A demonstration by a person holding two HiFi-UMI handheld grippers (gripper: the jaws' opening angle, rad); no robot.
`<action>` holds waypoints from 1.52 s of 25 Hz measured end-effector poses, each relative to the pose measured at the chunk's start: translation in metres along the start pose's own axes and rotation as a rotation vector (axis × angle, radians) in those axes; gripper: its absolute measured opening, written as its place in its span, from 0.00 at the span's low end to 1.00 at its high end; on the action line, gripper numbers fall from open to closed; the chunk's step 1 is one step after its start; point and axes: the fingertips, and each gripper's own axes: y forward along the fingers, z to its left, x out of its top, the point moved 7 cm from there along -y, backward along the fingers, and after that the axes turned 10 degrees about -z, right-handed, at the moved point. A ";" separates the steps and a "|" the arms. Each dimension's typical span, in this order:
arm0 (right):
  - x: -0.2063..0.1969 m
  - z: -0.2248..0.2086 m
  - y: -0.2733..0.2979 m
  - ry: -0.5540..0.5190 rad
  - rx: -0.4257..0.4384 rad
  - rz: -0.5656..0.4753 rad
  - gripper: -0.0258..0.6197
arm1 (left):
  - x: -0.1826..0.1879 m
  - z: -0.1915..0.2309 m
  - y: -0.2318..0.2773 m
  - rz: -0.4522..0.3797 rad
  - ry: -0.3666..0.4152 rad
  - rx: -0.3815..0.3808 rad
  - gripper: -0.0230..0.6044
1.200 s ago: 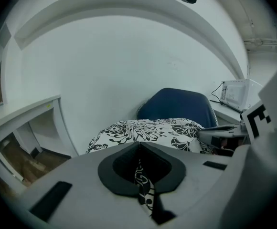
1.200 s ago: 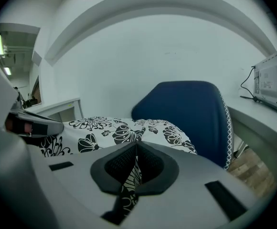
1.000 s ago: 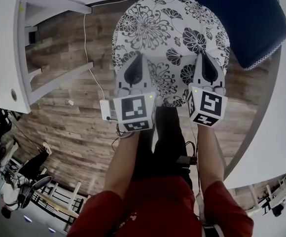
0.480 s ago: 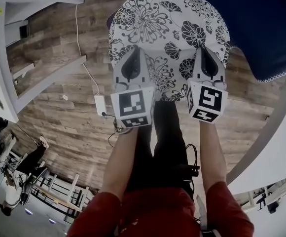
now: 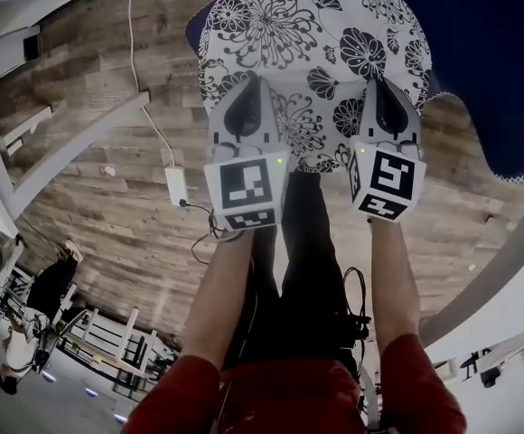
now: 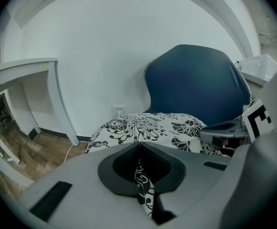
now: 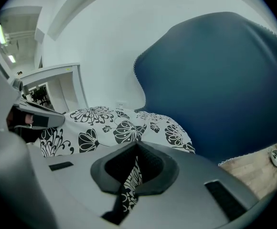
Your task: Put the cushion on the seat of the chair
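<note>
A round white cushion (image 5: 312,48) with a black flower print is held out in front of me by its near edge. My left gripper (image 5: 246,116) is shut on the cushion's left near edge; the printed fabric (image 6: 142,185) is pinched between its jaws. My right gripper (image 5: 387,114) is shut on the right near edge, with fabric (image 7: 129,182) caught in its jaws. The blue chair (image 5: 483,57) stands at the upper right; its backrest (image 7: 224,85) rises just beyond the cushion (image 7: 124,128). The seat is hidden under the cushion (image 6: 143,130).
A white desk frame (image 5: 54,107) stands at the left over the wooden floor (image 5: 108,224). A white power adapter (image 5: 176,186) with its cable lies on the floor near my left gripper. A white counter edge (image 5: 506,269) curves at the right. A white wall (image 6: 100,56) lies ahead.
Both grippers have carried the cushion forward toward the chair. The blue backrest now looms much larger in both gripper views, and the microwave has dropped out of sight.
</note>
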 end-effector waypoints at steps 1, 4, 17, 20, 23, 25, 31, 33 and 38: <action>-0.003 0.001 0.001 -0.001 0.001 0.002 0.09 | -0.004 0.001 0.002 0.002 0.000 0.002 0.08; -0.011 0.002 0.004 -0.007 0.006 0.013 0.09 | -0.013 0.002 0.006 0.015 -0.002 0.010 0.08; -0.026 0.002 0.021 -0.039 -0.010 0.065 0.09 | -0.038 0.011 0.025 0.066 -0.016 0.013 0.09; -0.027 0.000 0.023 -0.045 -0.016 0.055 0.09 | -0.039 0.012 0.026 0.062 -0.011 0.014 0.09; -0.023 -0.003 0.020 -0.046 -0.021 0.049 0.09 | -0.034 0.010 0.024 0.061 0.001 0.012 0.09; -0.021 -0.004 0.019 -0.047 -0.019 0.045 0.09 | -0.032 0.009 0.023 0.061 0.004 0.011 0.09; -0.016 -0.007 0.015 -0.020 -0.029 0.023 0.18 | -0.024 0.010 0.019 0.044 0.014 0.017 0.09; -0.013 -0.007 0.013 -0.016 -0.030 0.023 0.19 | -0.018 0.011 0.015 0.033 0.020 0.021 0.09; 0.004 -0.004 0.002 -0.014 -0.036 0.004 0.20 | 0.001 0.012 0.003 0.008 0.022 0.019 0.09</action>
